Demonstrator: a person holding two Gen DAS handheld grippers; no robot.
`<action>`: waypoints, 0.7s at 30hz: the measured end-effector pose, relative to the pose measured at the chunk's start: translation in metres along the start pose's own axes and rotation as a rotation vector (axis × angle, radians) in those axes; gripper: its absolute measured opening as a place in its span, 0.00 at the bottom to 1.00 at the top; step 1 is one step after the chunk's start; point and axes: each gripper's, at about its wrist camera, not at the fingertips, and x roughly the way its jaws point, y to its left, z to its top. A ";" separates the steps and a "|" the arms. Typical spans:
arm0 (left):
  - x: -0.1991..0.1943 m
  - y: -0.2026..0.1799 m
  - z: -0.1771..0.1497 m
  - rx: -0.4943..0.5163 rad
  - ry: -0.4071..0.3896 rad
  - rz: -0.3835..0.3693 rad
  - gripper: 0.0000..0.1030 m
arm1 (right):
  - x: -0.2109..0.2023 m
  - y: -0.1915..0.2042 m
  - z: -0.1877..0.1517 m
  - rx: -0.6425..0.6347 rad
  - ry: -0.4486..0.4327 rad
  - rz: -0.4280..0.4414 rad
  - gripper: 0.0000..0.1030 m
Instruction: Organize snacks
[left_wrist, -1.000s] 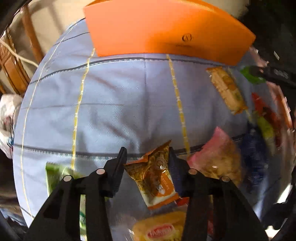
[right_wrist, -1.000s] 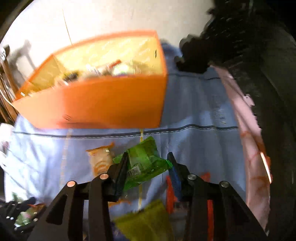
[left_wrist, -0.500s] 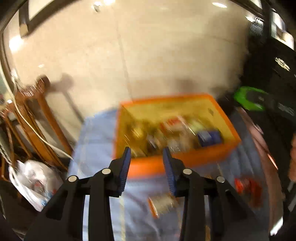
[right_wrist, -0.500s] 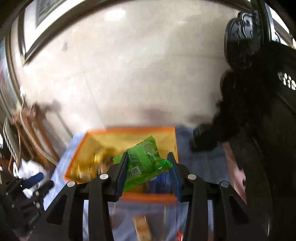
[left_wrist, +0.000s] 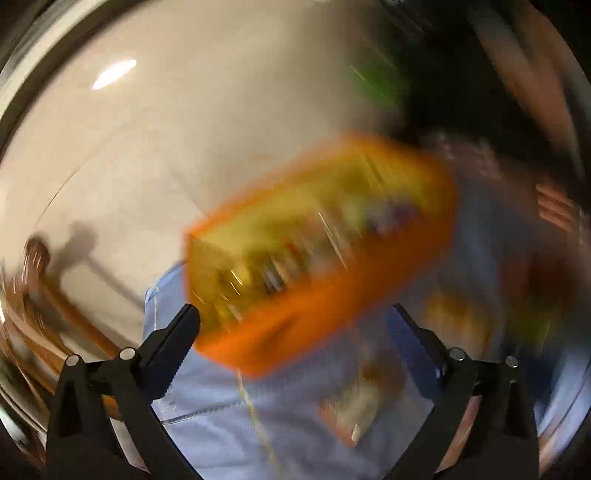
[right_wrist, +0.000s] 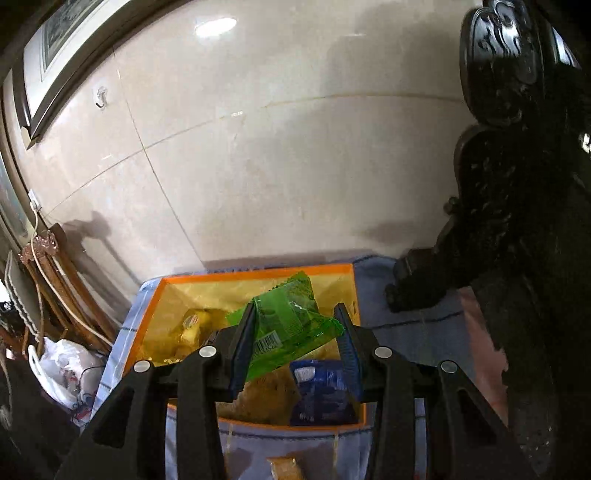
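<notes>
An orange box with a yellow inside stands on a blue tablecloth and holds several snack packets. My right gripper is shut on a green snack packet and holds it above the box. In the blurred left wrist view, my left gripper is open wide and empty, in front of the orange box. An orange snack packet lies on the cloth below it.
A blue packet and yellow packets lie in the box. A dark carved chair stands at the right. Wooden furniture and a white plastic bag are at the left. A tiled wall is behind.
My left gripper let go of the orange packet, lifted, opened wide and is swinging fast. My right gripper rose with the green packet to above the box.
</notes>
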 end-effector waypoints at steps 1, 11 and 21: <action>0.013 -0.024 -0.017 0.109 0.054 -0.018 0.96 | 0.003 -0.003 -0.001 0.005 0.003 0.002 0.40; 0.082 -0.011 -0.067 -0.226 0.261 -0.418 0.52 | -0.007 -0.014 -0.014 0.018 -0.007 -0.001 0.40; 0.071 0.012 -0.064 -0.373 0.325 -0.491 0.29 | -0.034 -0.018 -0.019 0.071 -0.055 0.077 0.41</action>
